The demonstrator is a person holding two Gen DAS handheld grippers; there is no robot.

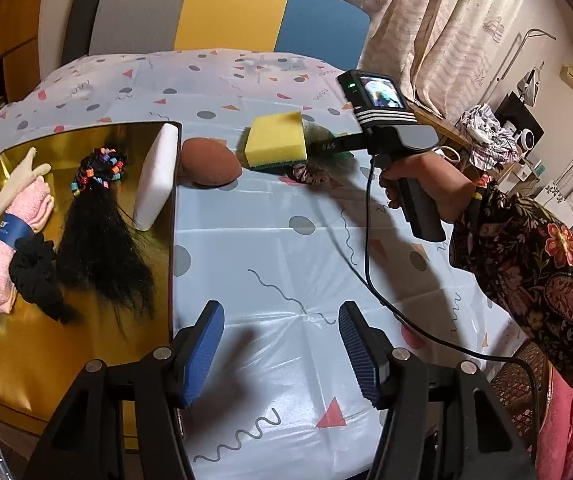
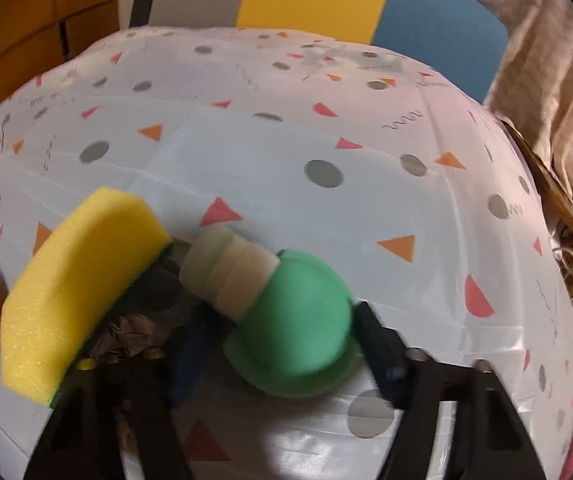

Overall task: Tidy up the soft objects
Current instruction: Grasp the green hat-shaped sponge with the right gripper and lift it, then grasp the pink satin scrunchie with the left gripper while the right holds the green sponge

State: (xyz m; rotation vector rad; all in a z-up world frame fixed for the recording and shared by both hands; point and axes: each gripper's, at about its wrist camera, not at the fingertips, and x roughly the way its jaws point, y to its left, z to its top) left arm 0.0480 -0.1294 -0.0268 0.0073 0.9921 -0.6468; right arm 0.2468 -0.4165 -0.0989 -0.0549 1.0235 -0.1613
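Observation:
A green soft toy with a cream stem (image 2: pixel 298 320) lies on the tablecloth between the fingers of my right gripper (image 2: pixel 276 340). The right finger touches its cap and the left finger sits close beside its brim; blur hides whether the pads press. A yellow-and-green sponge (image 2: pixel 74 288) rests just left of it, over a grey scrunchie (image 2: pixel 134 328). My left gripper (image 1: pixel 282 344) hangs open over bare cloth with nothing between its blue pads. A gold tray (image 1: pixel 66 360) at left holds a white sponge (image 1: pixel 158 176), a beaded hairpiece, a black scrunchie, a pink towel and a glove.
A brown egg-shaped sponge (image 1: pixel 210 162) lies beside the tray's far corner. A person's hand (image 1: pixel 426 176) in a floral sleeve holds the right gripper, its cable trailing across the table. A striped chair back (image 1: pixel 230 12) stands behind the table, with curtains at the right.

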